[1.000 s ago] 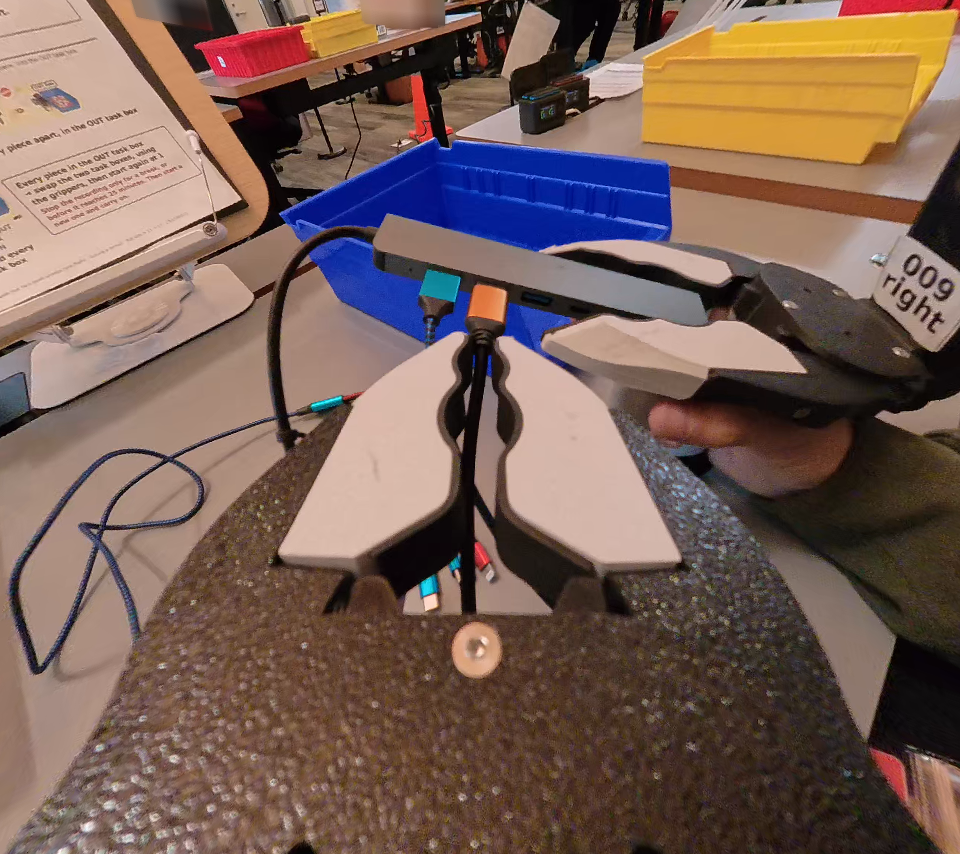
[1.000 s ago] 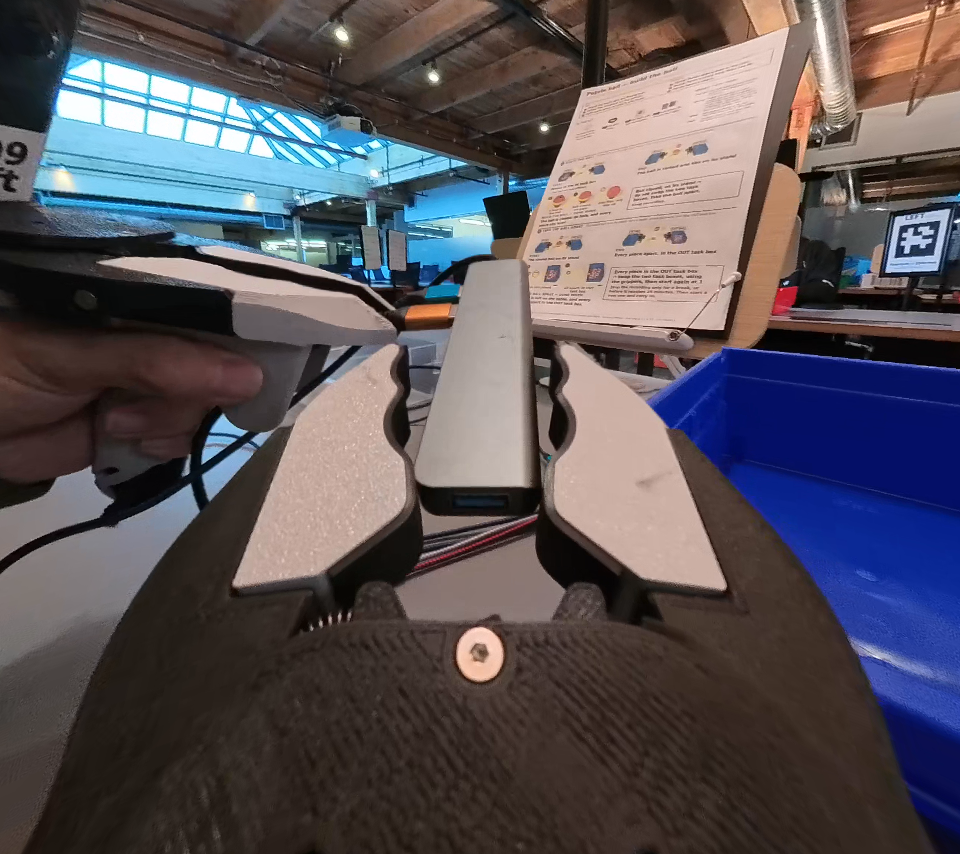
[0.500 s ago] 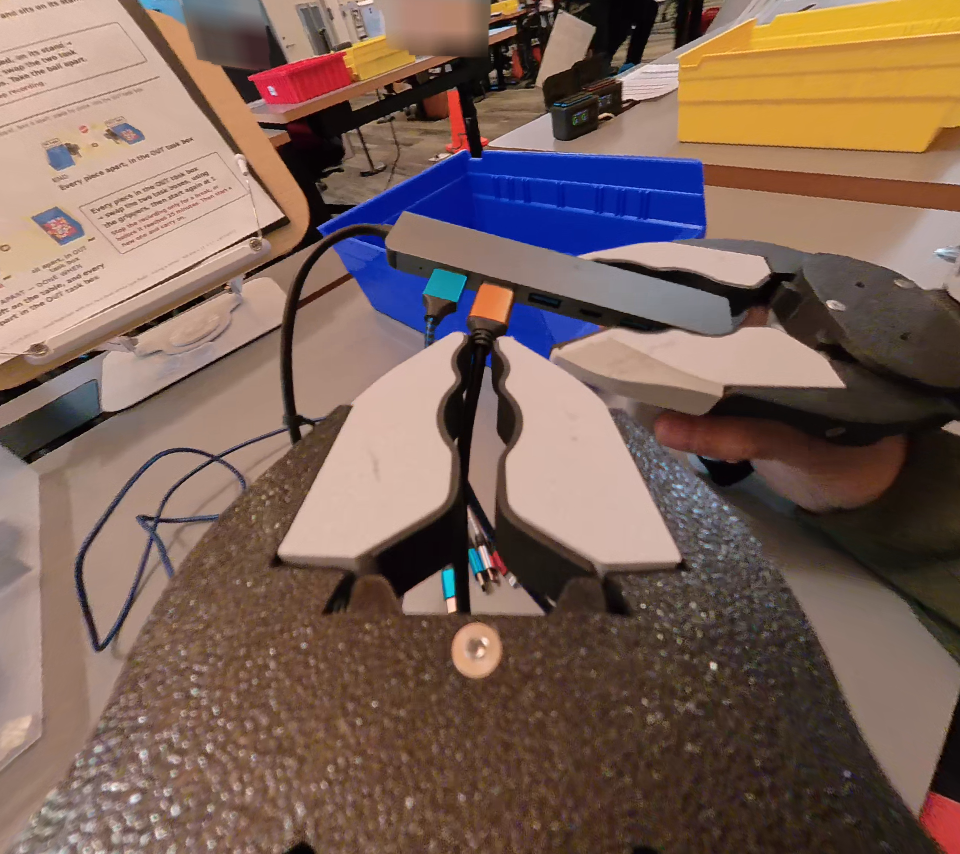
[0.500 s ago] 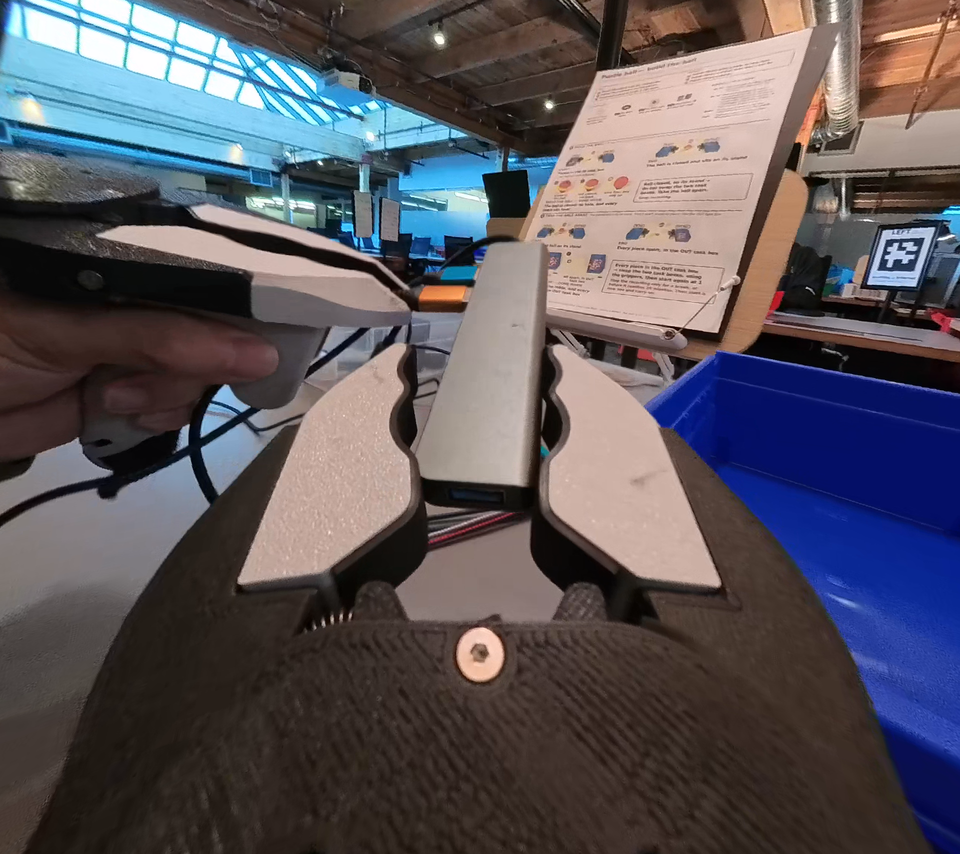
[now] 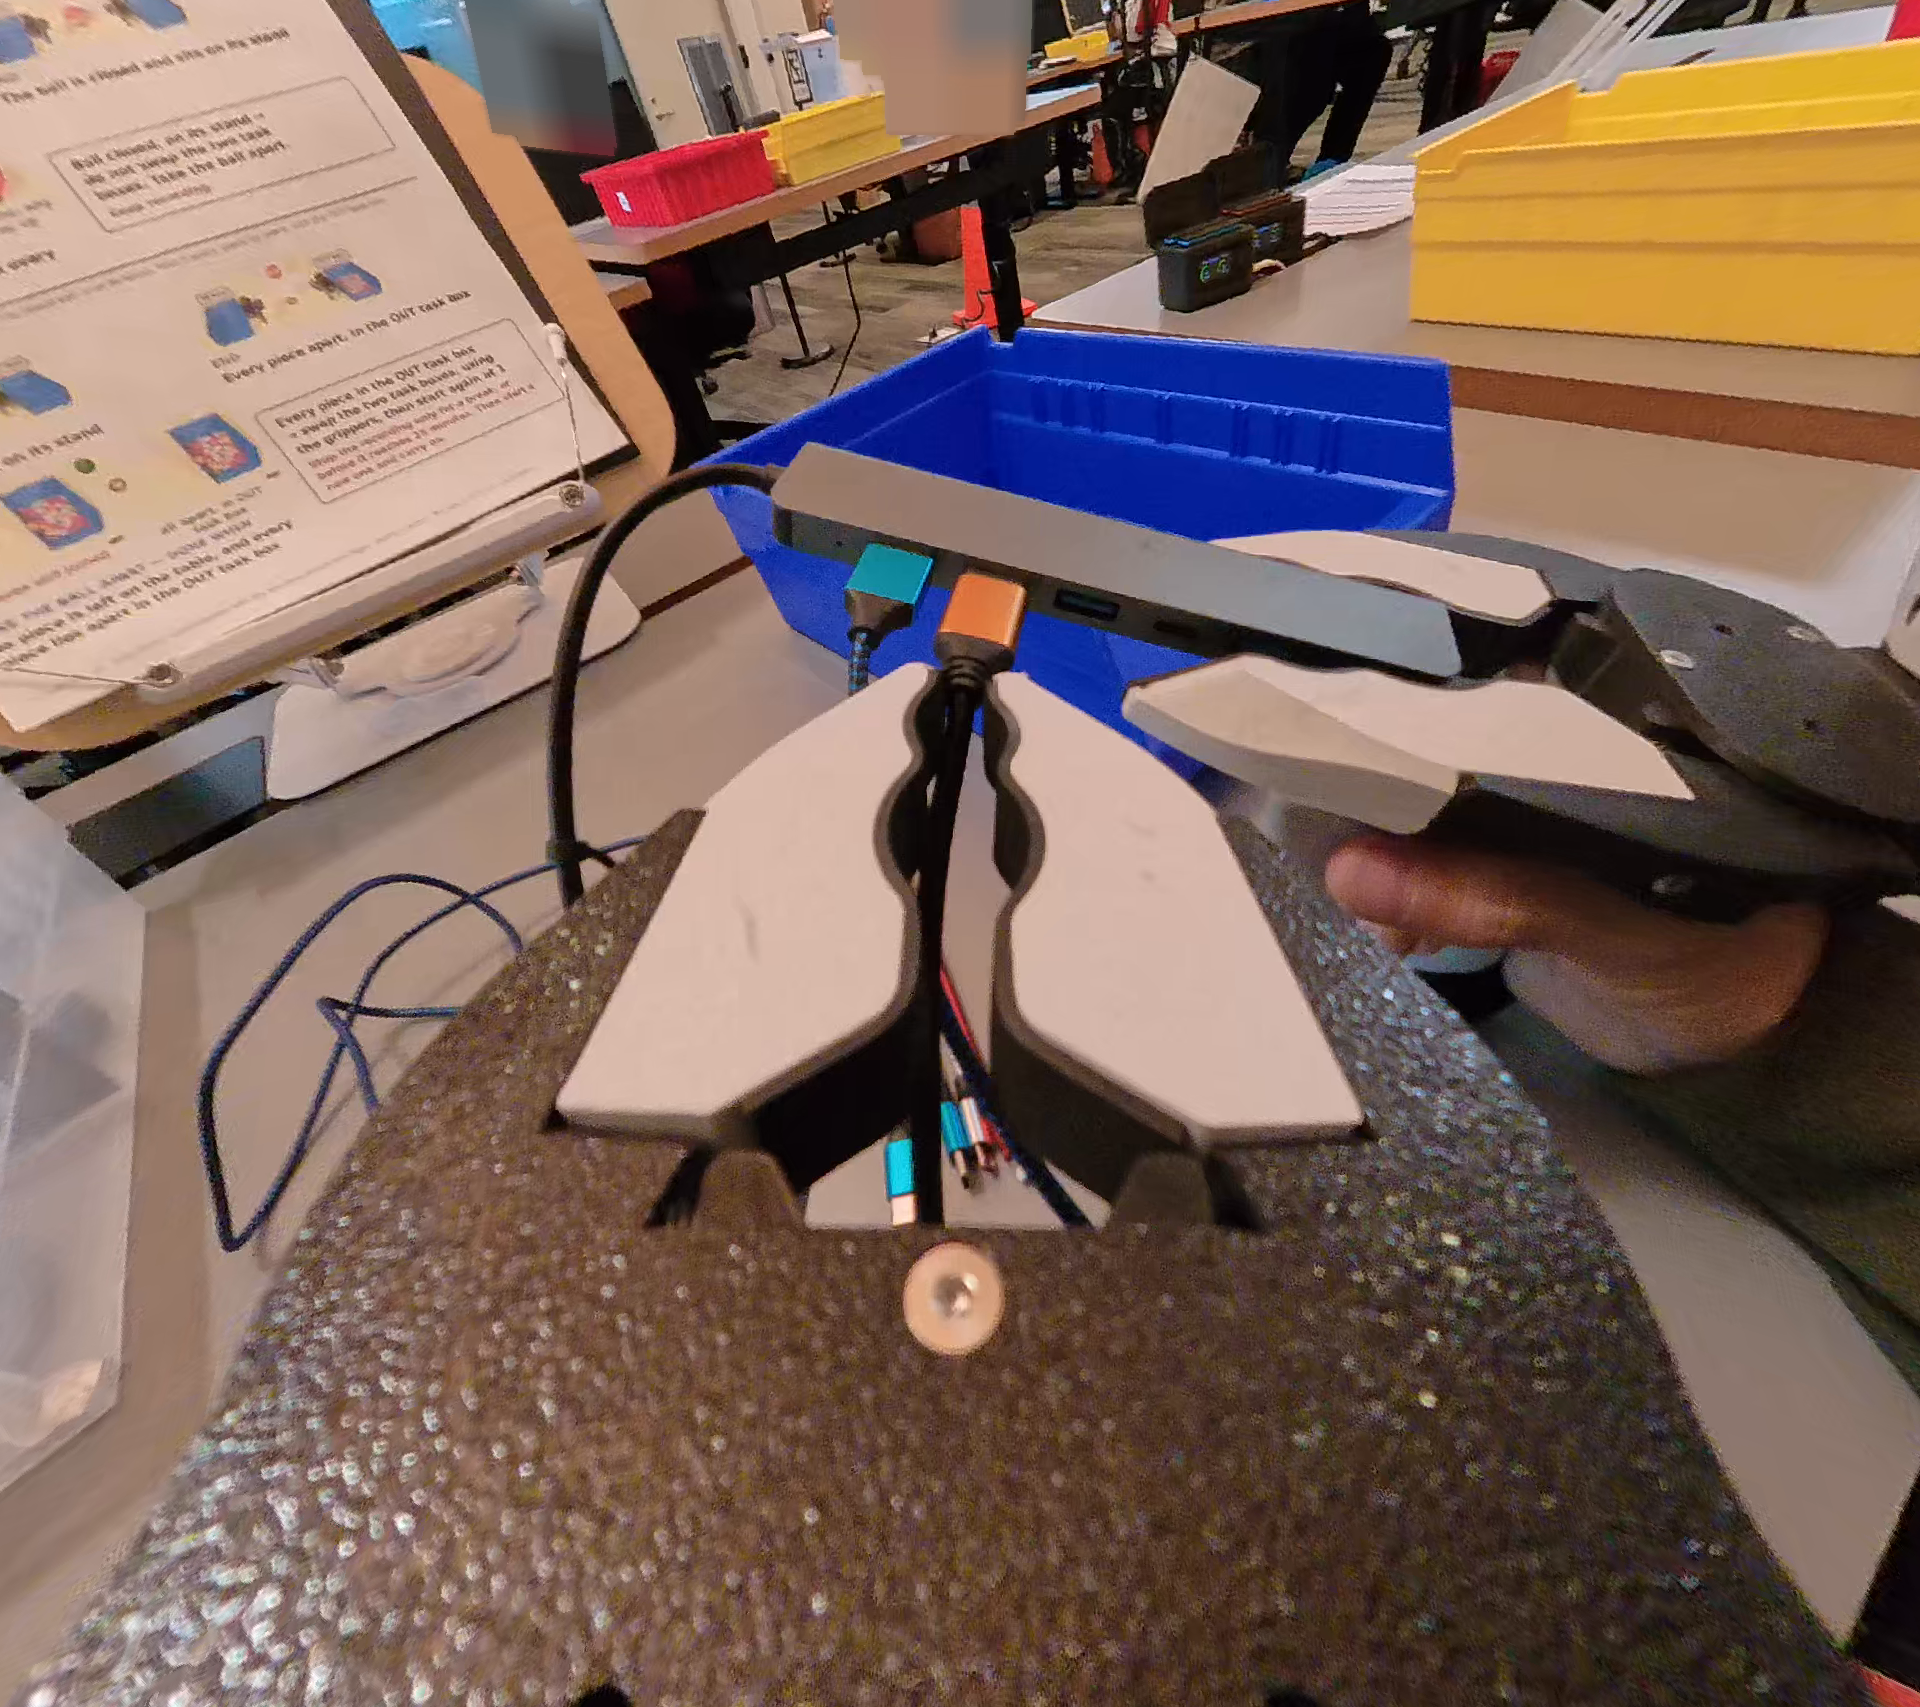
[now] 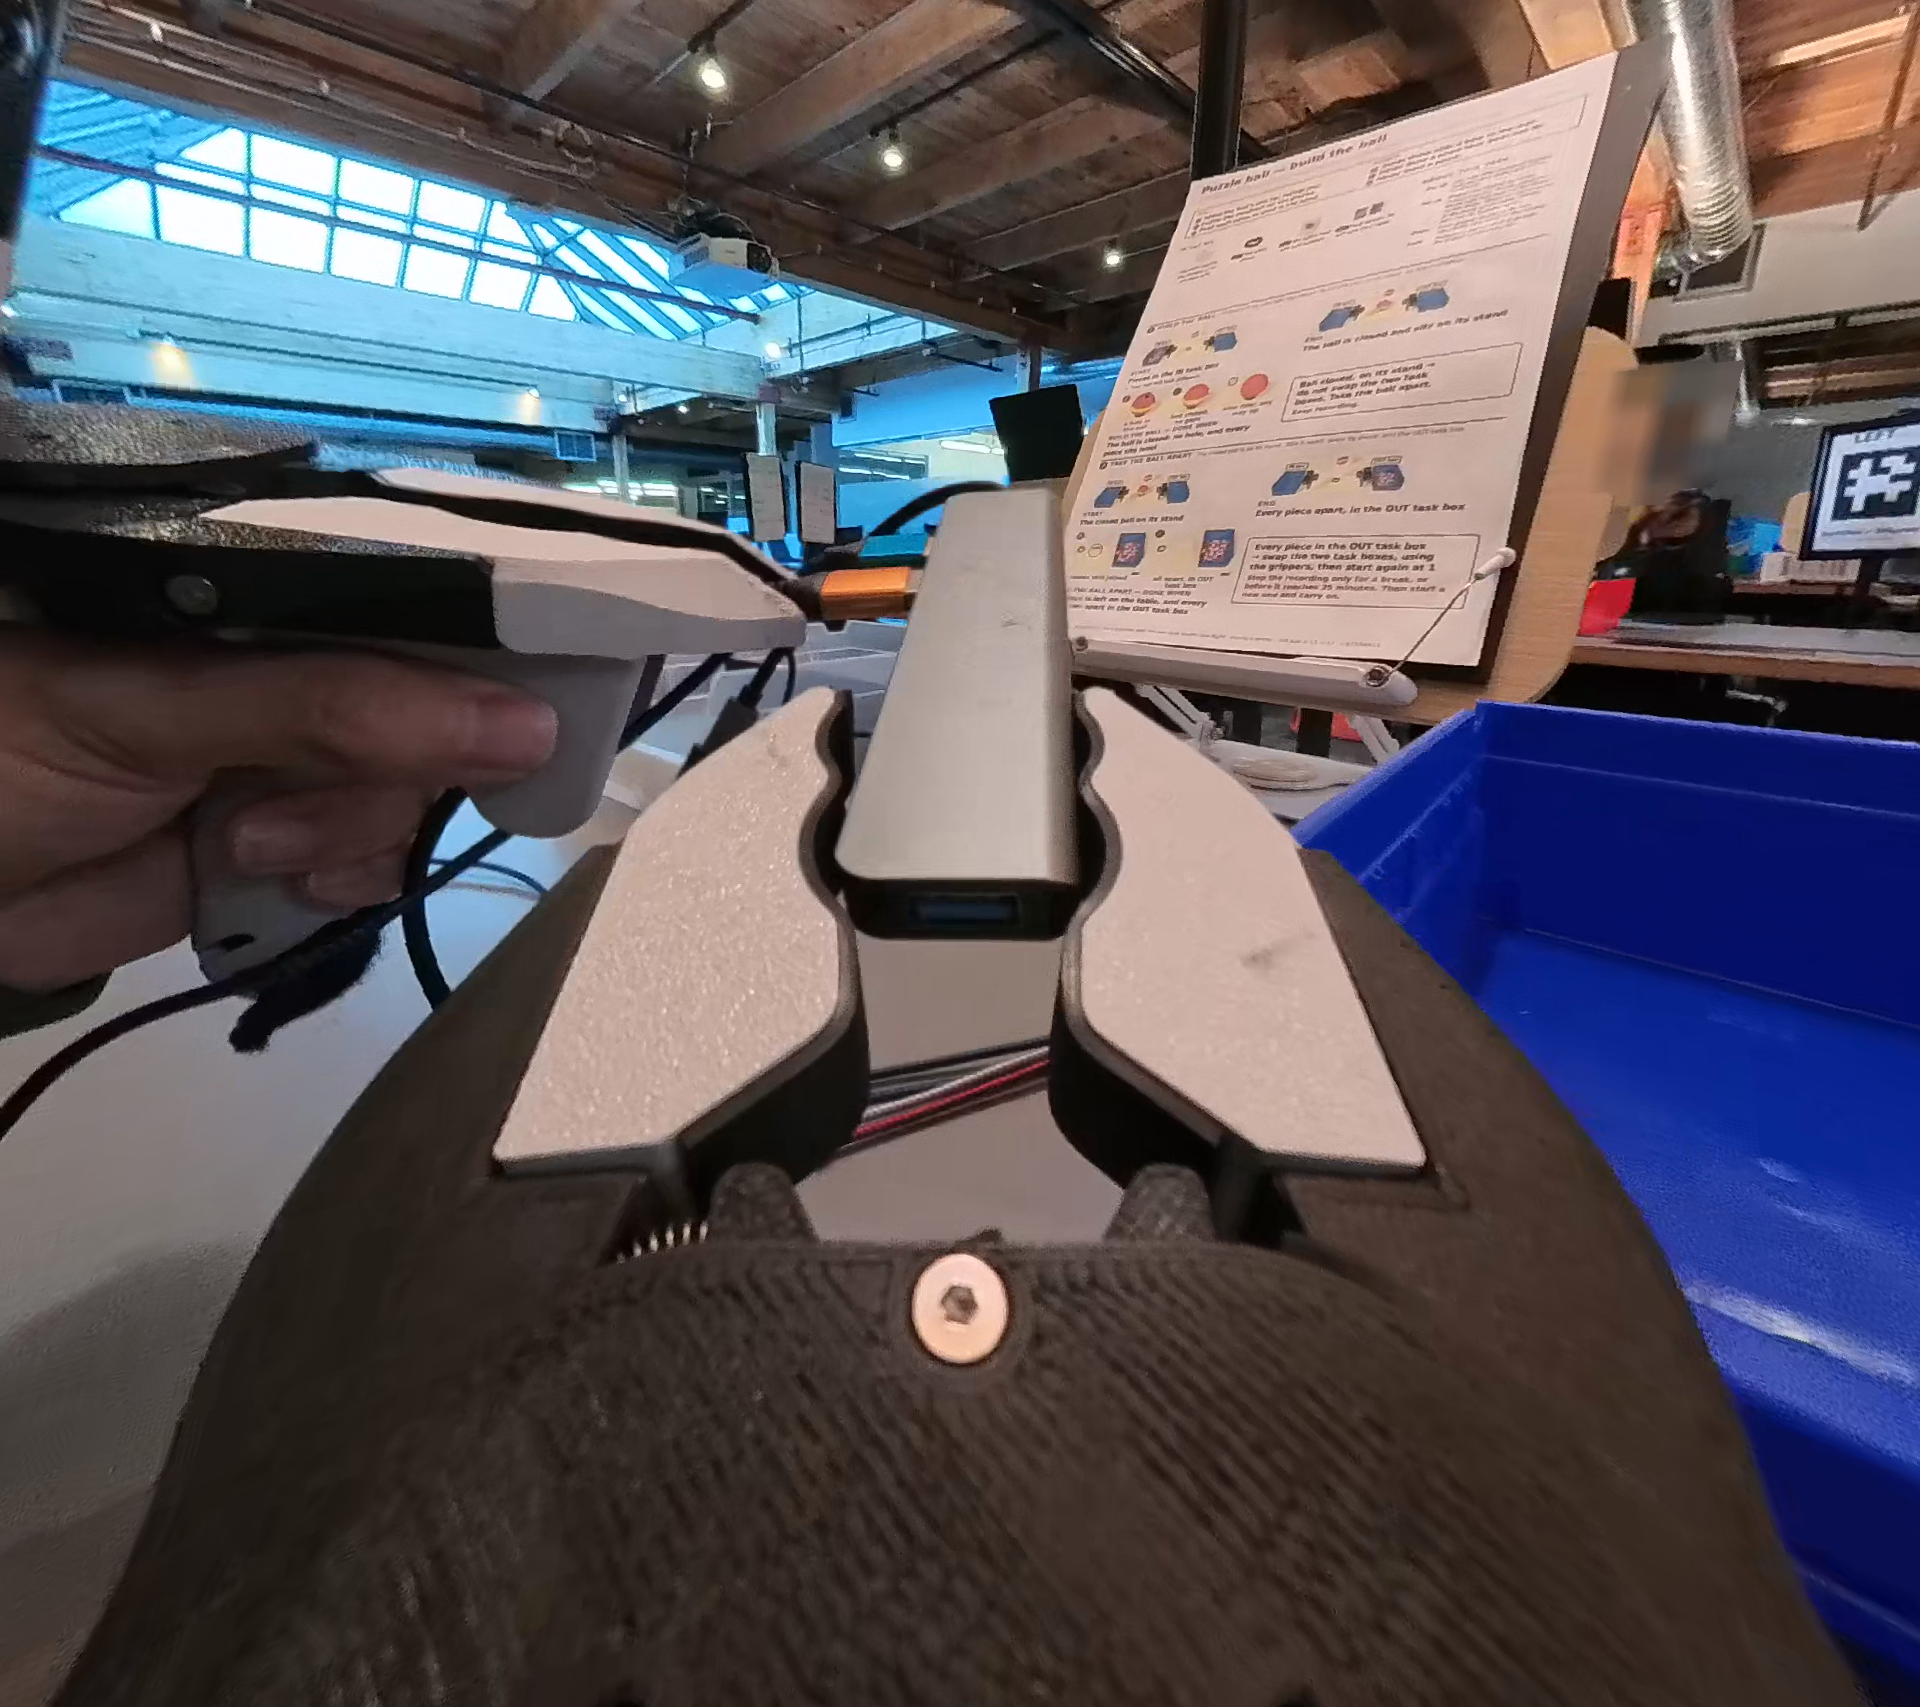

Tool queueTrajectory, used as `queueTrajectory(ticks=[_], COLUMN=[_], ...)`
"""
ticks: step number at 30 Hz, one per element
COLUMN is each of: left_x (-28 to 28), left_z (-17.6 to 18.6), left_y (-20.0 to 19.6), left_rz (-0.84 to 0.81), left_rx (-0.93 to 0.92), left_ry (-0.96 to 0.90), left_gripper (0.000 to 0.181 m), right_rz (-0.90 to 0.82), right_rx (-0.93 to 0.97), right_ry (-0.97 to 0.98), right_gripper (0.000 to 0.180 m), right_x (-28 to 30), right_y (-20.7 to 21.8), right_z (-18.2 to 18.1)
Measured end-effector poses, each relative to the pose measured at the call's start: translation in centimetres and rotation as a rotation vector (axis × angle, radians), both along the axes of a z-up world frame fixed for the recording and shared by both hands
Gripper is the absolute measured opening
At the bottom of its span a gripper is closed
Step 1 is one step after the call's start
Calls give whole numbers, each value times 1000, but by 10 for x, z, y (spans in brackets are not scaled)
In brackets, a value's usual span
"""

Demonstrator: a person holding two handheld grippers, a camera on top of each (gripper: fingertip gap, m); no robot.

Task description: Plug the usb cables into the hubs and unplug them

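Observation:
A grey USB hub is held level in the air by my right gripper, which is shut on the hub. My right gripper also shows in the left wrist view. An orange plug and a teal plug sit in the hub's side ports. My left gripper is shut on the orange plug's black cable just below the plug. It also shows in the right wrist view, touching the orange plug.
A blue bin stands behind the hub and shows at the right in the right wrist view. An instruction board on a stand is at the left. Loose blue cable and more plugs lie on the grey table. A yellow bin is at the back right. The grippers' ends are close to 4 cm from one another.
Both grippers and the hub have risen together a little. The orange plug stays in the hub, with my left gripper still shut on its cable.

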State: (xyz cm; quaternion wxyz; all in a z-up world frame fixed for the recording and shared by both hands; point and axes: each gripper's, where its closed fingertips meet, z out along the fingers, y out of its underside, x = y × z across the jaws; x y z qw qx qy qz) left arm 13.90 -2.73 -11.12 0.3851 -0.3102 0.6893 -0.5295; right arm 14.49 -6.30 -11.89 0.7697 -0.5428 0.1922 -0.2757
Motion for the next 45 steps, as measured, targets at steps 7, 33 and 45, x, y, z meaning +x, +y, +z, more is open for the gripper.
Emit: queueTrajectory(ticks=[7,33,45], left_x=[0,-6,-1], left_z=[0,-2,9], left_y=[-1,2,-2], left_rz=[-3,-48,-26], left_rx=[54,115,202], left_ry=[-35,-86,-172], left_gripper=[6,6,6], right_rz=[-41,1,9], right_rx=[-26,-67,-29], right_ry=[-12,32,44], right_gripper=[46,35,35], right_x=[2,1,4], right_y=[-1,3,1], right_z=[-1,-7,-6])
